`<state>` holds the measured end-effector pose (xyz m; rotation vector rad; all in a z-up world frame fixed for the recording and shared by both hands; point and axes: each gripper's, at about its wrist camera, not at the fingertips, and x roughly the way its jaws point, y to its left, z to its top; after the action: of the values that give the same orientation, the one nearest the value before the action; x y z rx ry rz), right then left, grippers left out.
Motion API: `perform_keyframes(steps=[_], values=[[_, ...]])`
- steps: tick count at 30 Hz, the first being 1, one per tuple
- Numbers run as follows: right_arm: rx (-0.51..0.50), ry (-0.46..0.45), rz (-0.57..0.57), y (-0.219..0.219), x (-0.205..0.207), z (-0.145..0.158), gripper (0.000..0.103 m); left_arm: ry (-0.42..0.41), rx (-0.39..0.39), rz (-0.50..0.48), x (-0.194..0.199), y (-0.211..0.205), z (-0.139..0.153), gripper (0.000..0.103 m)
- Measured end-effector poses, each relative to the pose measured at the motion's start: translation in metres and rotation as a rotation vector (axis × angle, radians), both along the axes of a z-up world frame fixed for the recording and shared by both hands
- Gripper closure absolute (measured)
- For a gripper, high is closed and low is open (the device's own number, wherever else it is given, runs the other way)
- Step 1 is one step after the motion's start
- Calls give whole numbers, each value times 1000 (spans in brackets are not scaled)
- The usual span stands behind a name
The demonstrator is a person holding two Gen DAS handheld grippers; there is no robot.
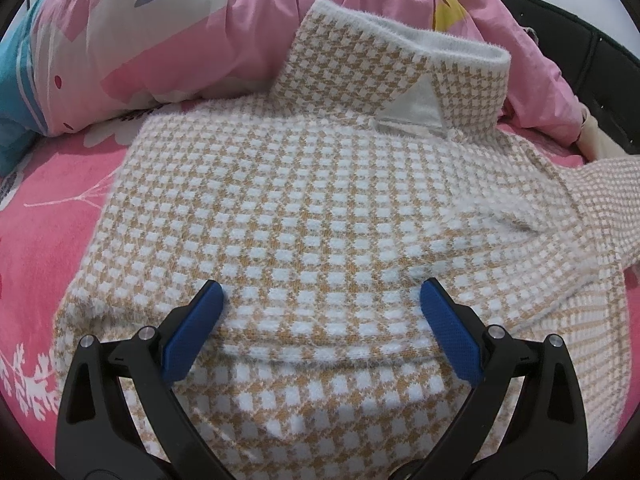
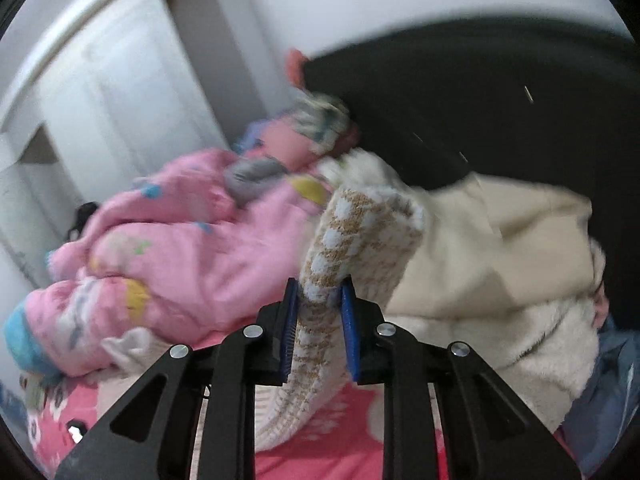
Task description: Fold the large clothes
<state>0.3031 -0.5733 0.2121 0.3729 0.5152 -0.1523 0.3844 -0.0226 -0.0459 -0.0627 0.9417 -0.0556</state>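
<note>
- Left claw (image 1: pixel 322 300) hangs spread wide over the checked sweater (image 1: pixel 320 220) on the bed (image 1: pixel 48 220).
- Right claw (image 2: pixel 320 300) clenches the sweater's sleeve (image 2: pixel 360 232), pink quilt (image 2: pixel 180 248) beyond.

Black plastic linkage arms with triangular cut-outs on left gripper (image 1: pixel 322 292) and right gripper (image 2: pixel 319 292). Round silver screws at pivots. Blue ribbed pads (image 1: pixel 196 332) lining jaws, at 10 and 2 o'clock.

Sweater (image 1: pixel 320 220) flat on bed (image 1: pixel 48 248) (collar far end); quilt (image 1: pixel 160 40) behind, possibly touching.
</note>
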Motion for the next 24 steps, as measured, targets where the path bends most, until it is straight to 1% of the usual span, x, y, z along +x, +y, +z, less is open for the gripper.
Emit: perform_keyframes(steps=[2,5,7,8,9,11,13,14,15,17,18,19,21,23,24], values=[[-33,-30,50,27,-2,22,83,9,1,-7,-2,3,5,8],[-75,-94,179,93,3,59,83,10,13,0,-12,12,15,8],[-89,-133,269,139,10,74,83,11,2,12,-20,22,21,8],[-89,-149,311,160,14,78,83,10,-11,19,-25,31,25,8],[-81,-173,382,195,21,82,83,8,-17,25,-29,38,29,8],[-59,-194,483,243,31,80,84,-7,-20,41,-40,55,38,8],[-38,-187,596,302,46,63,84,-33,-22,58,-51,73,49,8],[-29,-163,652,333,56,47,84,-67,-31,76,-60,86,56,8],[-16,-116,716,366,67,25,83,-96,-43,82,-66,97,62,8],[16,-16,817,409,86,-12,80,-141,-41,91,-79,118,73,8],[33,61,868,433,97,-42,76,-147,-37,94,-82,124,75,8],[36,128,892,448,103,-66,67,-148,-36,98,-85,134,78,8],[55,198,906,454,111,-102,62,-144,-58,97,-86,144,81,8],[91,224,895,439,115,-125,58,-145,-86,88,-84,153,85,8],[116,232,878,423,117,-134,55,-145,-101,78,-81,154,87,8]])
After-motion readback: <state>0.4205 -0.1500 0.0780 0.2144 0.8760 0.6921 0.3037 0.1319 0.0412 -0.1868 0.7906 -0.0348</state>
